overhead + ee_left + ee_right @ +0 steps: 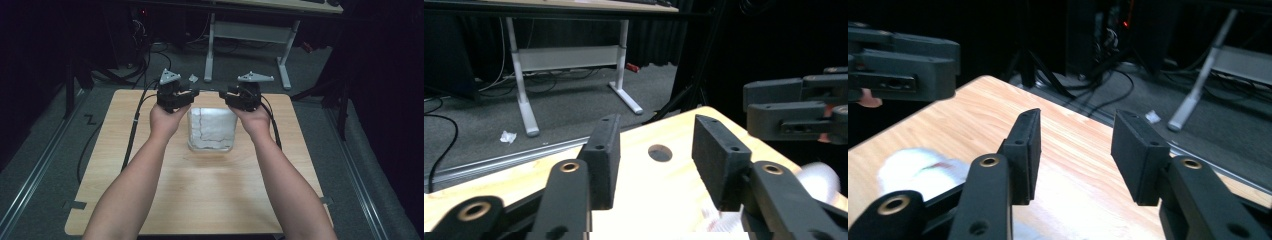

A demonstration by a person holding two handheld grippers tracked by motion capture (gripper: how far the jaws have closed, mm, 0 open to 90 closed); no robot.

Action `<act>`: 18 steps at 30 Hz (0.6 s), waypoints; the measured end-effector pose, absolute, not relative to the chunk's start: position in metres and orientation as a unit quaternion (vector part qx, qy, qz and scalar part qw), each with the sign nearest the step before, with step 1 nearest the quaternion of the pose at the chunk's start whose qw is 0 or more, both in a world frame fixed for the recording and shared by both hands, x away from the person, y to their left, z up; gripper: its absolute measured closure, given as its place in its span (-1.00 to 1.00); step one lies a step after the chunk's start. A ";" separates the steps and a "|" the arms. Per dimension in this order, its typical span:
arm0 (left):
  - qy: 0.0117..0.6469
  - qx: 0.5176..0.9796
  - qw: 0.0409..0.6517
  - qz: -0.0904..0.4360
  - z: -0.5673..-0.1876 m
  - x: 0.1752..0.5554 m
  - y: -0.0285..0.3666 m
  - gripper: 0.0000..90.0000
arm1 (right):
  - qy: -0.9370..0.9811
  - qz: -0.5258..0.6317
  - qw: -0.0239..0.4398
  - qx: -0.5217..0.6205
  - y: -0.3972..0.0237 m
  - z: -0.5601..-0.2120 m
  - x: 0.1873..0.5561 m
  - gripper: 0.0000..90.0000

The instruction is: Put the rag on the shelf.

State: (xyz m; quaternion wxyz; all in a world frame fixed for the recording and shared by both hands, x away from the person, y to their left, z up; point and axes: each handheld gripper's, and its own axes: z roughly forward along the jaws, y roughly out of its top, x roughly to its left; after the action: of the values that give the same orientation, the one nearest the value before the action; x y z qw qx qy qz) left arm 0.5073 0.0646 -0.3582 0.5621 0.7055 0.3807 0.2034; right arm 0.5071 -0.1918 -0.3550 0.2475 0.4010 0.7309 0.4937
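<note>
A folded white cloth (212, 129) is seen lying flat on the wooden table (200, 195), toward its far middle. The left gripper (186, 97) is held just beside the cloth's far left corner and the right gripper (231, 98) just beside its far right corner (both raised off it). Both pairs of jaws are spread, with nothing pinched between them.

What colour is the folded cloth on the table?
White, the folded cloth; best in the high view.
</note>
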 end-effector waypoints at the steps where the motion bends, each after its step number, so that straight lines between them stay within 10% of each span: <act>1: 0.377 0.707 0.561 0.209 -0.361 0.499 0.069 0.16 | 0.733 0.490 0.258 0.395 -0.192 -0.357 0.498 0.16; 18: 0.357 0.716 0.553 0.232 -0.373 0.442 0.104 0.07 | 0.737 0.482 0.286 0.379 -0.219 -0.375 0.438 0.05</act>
State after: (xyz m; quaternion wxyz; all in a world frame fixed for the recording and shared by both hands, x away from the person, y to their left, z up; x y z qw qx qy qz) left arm 0.4417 0.1036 -0.3735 0.5533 0.7161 0.3567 0.2319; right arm 0.4384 -0.2194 -0.3749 0.2855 0.3791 0.7366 0.4818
